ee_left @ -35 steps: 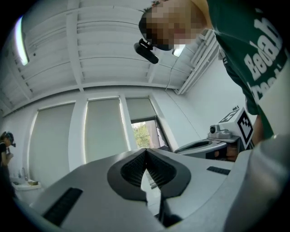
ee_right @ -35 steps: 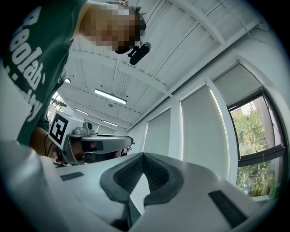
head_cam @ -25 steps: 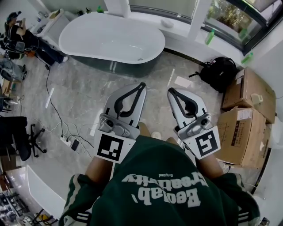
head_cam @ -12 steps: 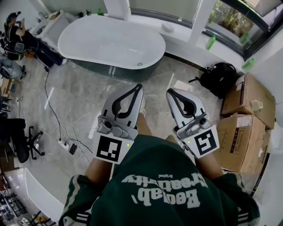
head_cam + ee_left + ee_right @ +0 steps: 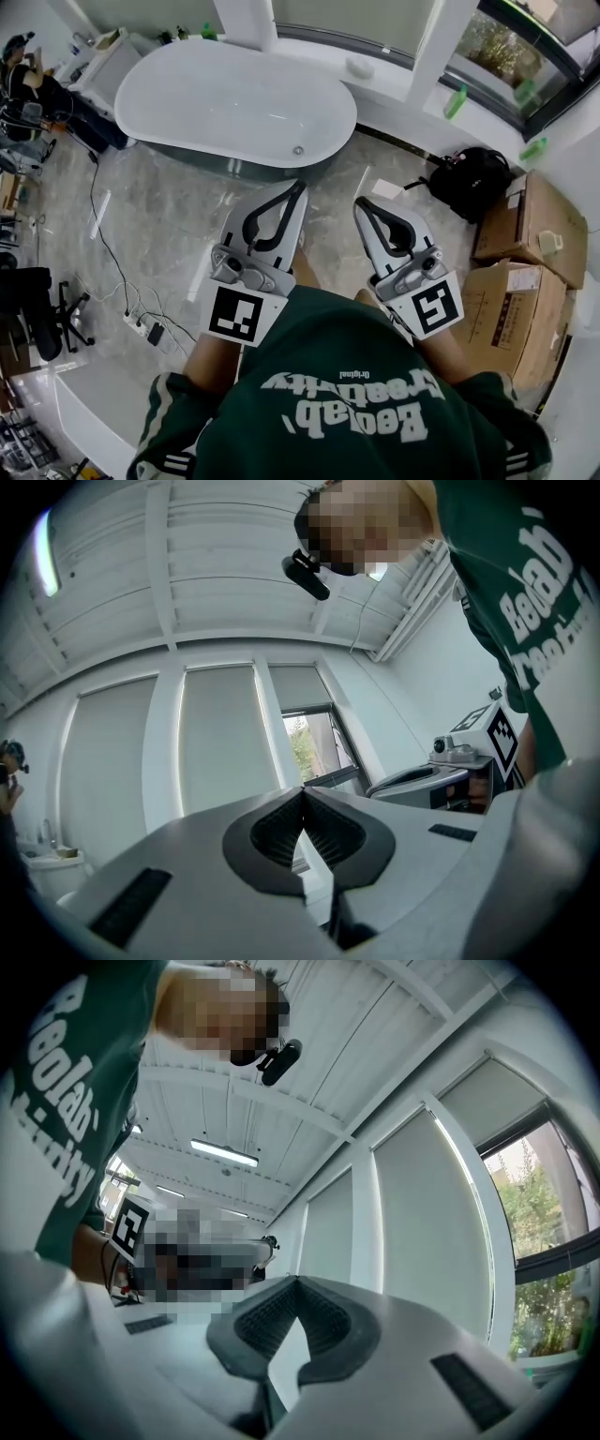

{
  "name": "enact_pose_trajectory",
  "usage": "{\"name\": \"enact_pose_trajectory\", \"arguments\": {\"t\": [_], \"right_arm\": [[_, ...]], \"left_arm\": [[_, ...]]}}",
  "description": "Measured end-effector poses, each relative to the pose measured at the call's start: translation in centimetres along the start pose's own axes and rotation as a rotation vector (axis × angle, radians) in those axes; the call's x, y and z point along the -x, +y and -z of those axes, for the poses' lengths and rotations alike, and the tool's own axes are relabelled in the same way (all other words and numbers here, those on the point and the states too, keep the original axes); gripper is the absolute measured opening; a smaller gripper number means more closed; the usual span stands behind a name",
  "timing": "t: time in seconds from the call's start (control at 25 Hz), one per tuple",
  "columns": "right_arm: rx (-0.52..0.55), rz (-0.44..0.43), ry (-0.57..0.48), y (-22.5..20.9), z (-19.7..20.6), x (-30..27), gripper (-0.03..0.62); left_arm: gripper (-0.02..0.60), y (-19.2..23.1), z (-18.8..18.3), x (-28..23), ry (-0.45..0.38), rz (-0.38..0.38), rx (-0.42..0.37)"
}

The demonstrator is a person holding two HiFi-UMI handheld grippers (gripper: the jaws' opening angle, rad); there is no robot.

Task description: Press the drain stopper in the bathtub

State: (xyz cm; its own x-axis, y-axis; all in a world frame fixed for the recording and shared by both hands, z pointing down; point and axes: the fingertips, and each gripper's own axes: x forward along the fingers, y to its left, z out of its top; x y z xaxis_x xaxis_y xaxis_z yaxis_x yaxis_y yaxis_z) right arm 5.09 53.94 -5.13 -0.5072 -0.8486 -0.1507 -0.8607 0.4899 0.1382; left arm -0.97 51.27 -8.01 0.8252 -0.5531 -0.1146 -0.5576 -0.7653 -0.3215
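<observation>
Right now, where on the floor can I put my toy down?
The grey floor in front of the bathtub is bare. The right side is crowded with a backpack and cardboard boxes. A power strip lies at the left.

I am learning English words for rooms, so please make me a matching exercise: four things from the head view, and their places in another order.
1 white oval bathtub
2 black fabric backpack
3 white plastic power strip
4 green plastic bottle

A on the white window ledge
B on the floor at the left, with black cables
C beside the brown cardboard boxes
D around the round metal drain stopper

Pairs: 1-D, 2-C, 3-B, 4-A
</observation>
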Motion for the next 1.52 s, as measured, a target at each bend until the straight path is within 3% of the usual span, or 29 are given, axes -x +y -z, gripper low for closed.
{"name": "enact_pose_trajectory", "arguments": {"t": [0.32,0.64,0.8,1.24,1.52], "right_arm": [[0.01,0.021,-0.023,-7.4,1.9,-13.3,0.014],[0.014,0.065,0.078,-14.9,5.2,-26.6,0.012],[0.02,0.09,0.117,-17.4,6.2,-31.6,0.014],[-0.028,0.151,0.194,-20.6,8.7,-37.9,0.014],[-0.037,0.131,0.252,-21.4,10.2,-39.5,0.014]], "left_arm": [[0.005,12.4,5.2,-8.5,0.0,0.005,0.007],[0.005,24.8,11.2,-16.2,0.058,0.04,-0.057],[0.005,29.3,14.2,-18.8,0.08,0.073,-0.036],[0.005,33.6,20.3,-23.1,0.09,0.164,0.049],[0.005,34.6,22.8,-24.9,0.1,0.158,0.098]]}}
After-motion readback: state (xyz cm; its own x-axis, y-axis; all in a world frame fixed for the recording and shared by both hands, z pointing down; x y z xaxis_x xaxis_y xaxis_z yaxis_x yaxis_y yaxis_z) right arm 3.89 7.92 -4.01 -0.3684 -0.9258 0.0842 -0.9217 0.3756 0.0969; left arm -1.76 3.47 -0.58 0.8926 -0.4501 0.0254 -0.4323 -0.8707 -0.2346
